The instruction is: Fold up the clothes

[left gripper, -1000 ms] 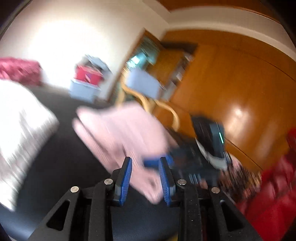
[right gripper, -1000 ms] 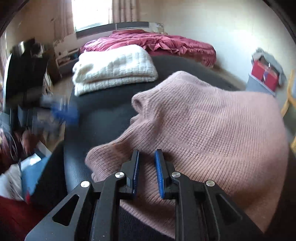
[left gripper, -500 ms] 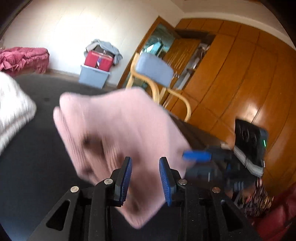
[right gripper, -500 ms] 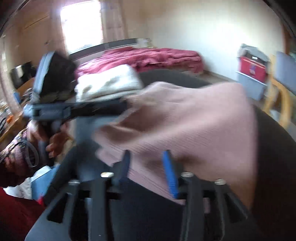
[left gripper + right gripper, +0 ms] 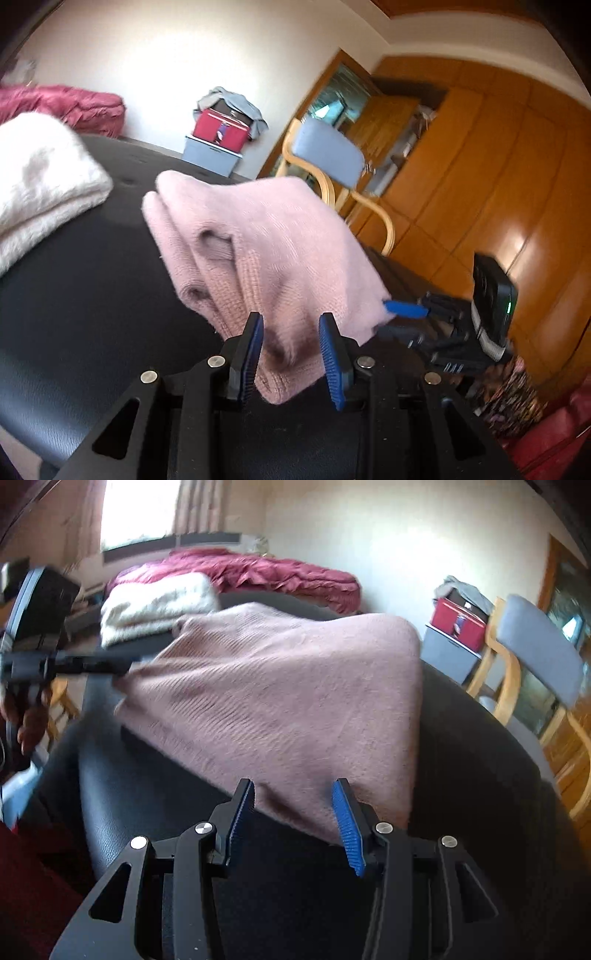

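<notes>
1. The pink knitted sweater (image 5: 266,236) lay folded in thick layers on the black padded worktop (image 5: 74,295), just beside a folded white knit (image 5: 40,177) at the far left.
2. The left gripper (image 5: 291,354) had a bunched corner of the sweater between its blue pads; the jaws stood partly apart, and whether the pads pressed on the cloth I cannot tell.
3. In the right wrist view, the right gripper (image 5: 291,819) stood with its jaws open at the sweater's near edge (image 5: 288,709), the cloth behind the pads and not pinched.
4. From the left wrist view, one blue finger of the right gripper (image 5: 404,308) touched the sweater's right corner.
5. A bed with a red quilt (image 5: 266,572) stood behind the worktop, and a wooden chair with a grey back (image 5: 535,653) stood to the right.
</notes>
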